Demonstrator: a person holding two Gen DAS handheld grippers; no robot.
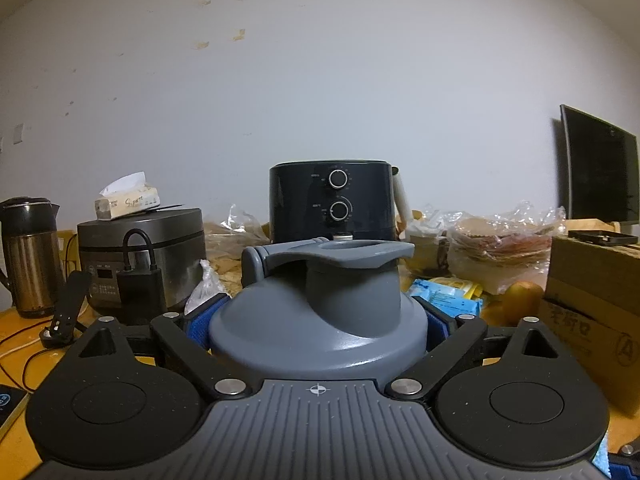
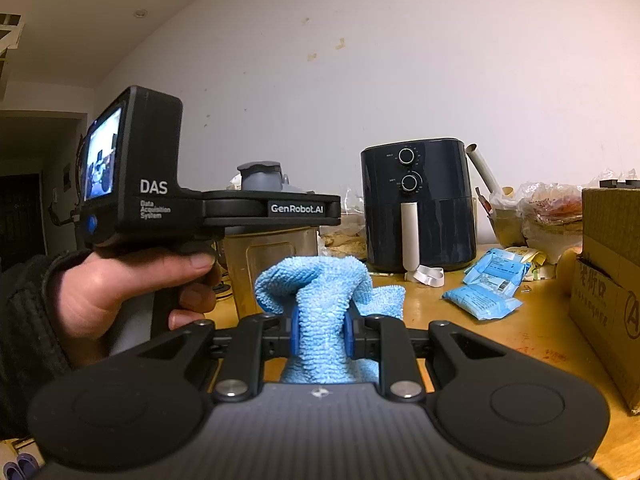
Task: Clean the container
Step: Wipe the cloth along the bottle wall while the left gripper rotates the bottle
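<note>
In the left wrist view the container's grey lid (image 1: 320,312) with its flip handle fills the centre. My left gripper (image 1: 318,322) is shut on it, a blue pad on each side. The right wrist view shows that same left gripper (image 2: 296,209) in a person's hand (image 2: 120,288). It holds the translucent container (image 2: 272,268) upright above the wooden table, grey lid (image 2: 260,176) on top. My right gripper (image 2: 321,330) is shut on a light blue cloth (image 2: 320,292). The cloth bunches up just to the right of the container's lower body; whether they touch I cannot tell.
A dark air fryer (image 2: 416,204) stands at the back against the wall. At the left are a rice cooker (image 1: 160,248) with a tissue pack, a kettle (image 1: 28,256) and cables. Blue packets (image 2: 484,284), plastic bags (image 1: 504,248), a cardboard box (image 2: 608,280) and a monitor (image 1: 596,168) crowd the right.
</note>
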